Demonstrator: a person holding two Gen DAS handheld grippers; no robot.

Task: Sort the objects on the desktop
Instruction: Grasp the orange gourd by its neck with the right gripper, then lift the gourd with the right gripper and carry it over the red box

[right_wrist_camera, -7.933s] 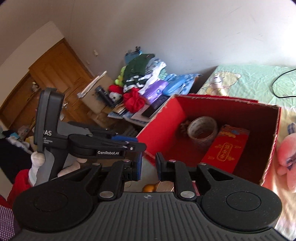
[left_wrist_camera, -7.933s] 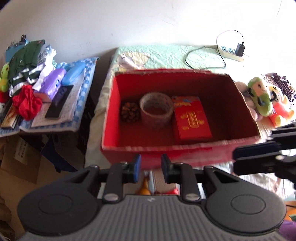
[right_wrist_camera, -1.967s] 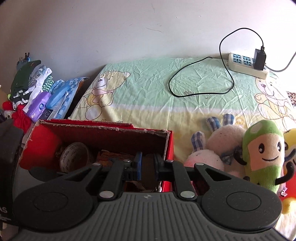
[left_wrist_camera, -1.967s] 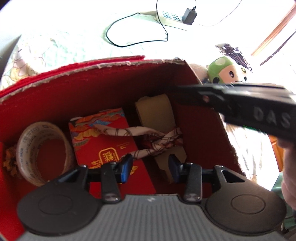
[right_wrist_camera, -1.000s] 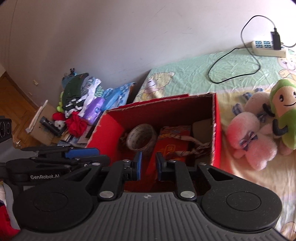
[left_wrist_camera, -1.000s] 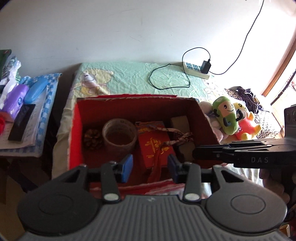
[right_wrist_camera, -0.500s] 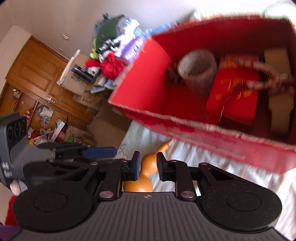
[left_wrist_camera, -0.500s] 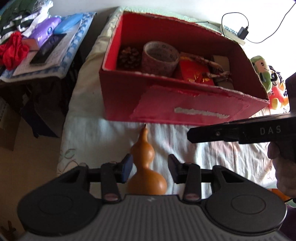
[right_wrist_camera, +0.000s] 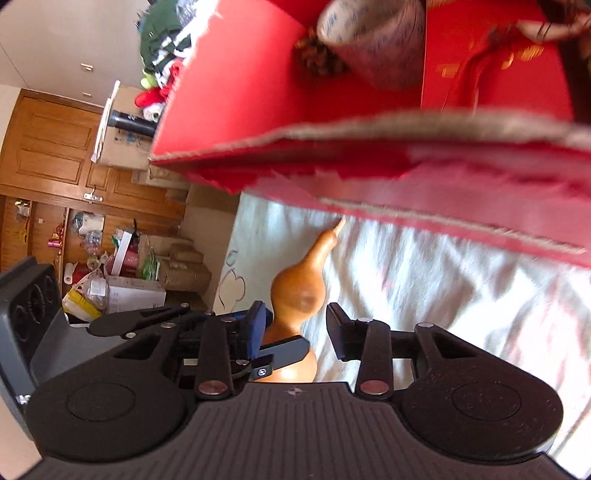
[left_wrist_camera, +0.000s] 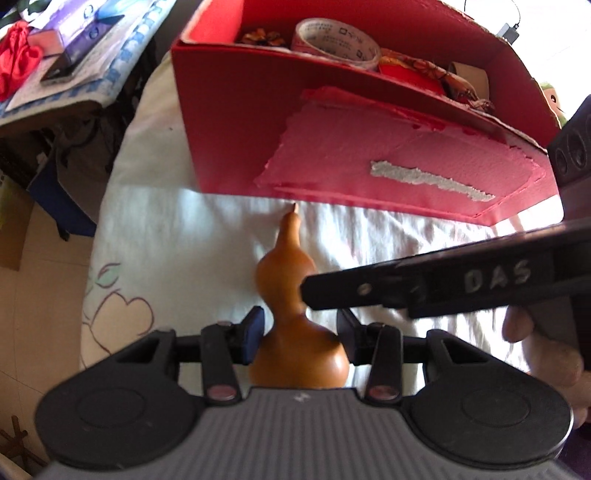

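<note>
An orange-brown gourd (left_wrist_camera: pixel 291 295) lies on the white bedsheet in front of the red box (left_wrist_camera: pixel 236 122), its stem pointing at the box. My left gripper (left_wrist_camera: pixel 299 332) is open, its jaws on either side of the gourd's large bulb. My right gripper (right_wrist_camera: pixel 295 328) is open; the gourd (right_wrist_camera: pixel 299 291) sits just left of its gap, next to the left finger. The right gripper's finger (left_wrist_camera: pixel 424 284) crosses the left wrist view above the gourd. The box holds a tape roll (left_wrist_camera: pixel 336 44), a pine cone (left_wrist_camera: pixel 258 35) and a red packet (right_wrist_camera: pixel 491 62).
A side table with a red cloth (left_wrist_camera: pixel 14 70), a purple bottle and a dark remote stands left of the bed. Cardboard boxes and bags (right_wrist_camera: pixel 122 280) crowd the floor by wooden doors. The bedsheet's left edge (left_wrist_camera: pixel 92 258) drops to the floor.
Both grippers have dropped closer to the gourd in front of the box. The left jaws now straddle its bulb, and the right gripper has opened wider.
</note>
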